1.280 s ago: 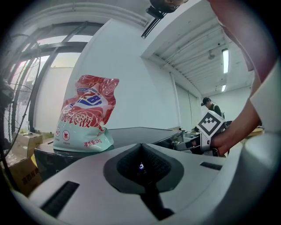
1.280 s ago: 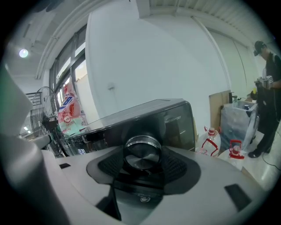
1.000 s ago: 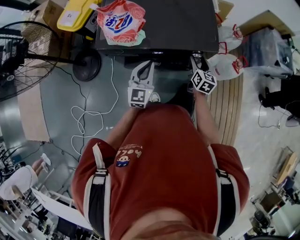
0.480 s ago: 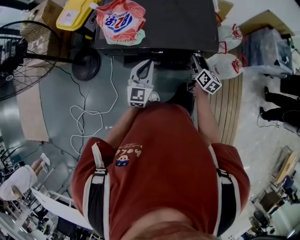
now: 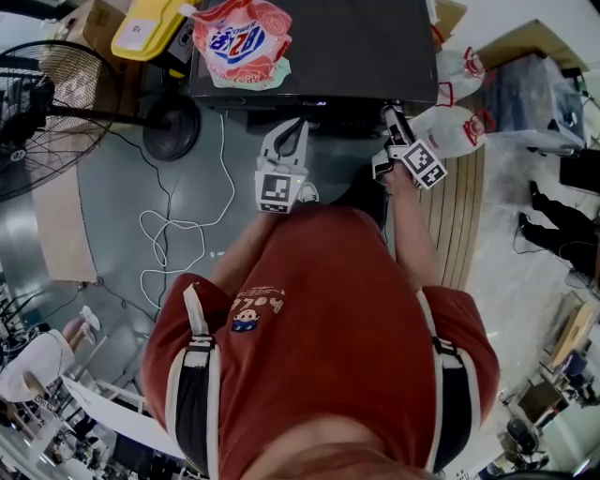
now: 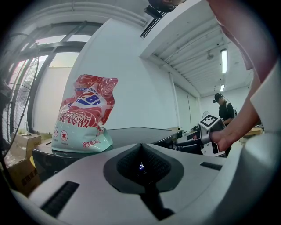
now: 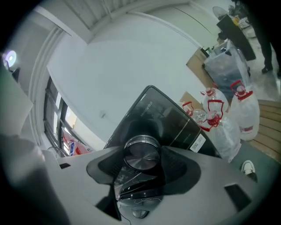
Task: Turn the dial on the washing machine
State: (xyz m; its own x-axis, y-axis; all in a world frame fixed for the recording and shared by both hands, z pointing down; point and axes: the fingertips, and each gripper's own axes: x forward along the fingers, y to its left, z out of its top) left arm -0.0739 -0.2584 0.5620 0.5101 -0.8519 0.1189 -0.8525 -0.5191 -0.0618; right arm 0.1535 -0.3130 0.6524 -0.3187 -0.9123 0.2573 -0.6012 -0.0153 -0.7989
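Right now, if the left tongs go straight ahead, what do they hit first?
Probably the front edge of the washing machine, right ahead of the left tongs. The detergent bag on top sits off to the left, out of line. Depth is unclear.

Before you, the washing machine carries the detergent bag on top; its dial faces you, fan left, plastic bags right.

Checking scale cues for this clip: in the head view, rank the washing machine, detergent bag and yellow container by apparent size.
Largest: washing machine.
Then: detergent bag.
Then: yellow container, cropped by the frame edge, so that rank is unsure.
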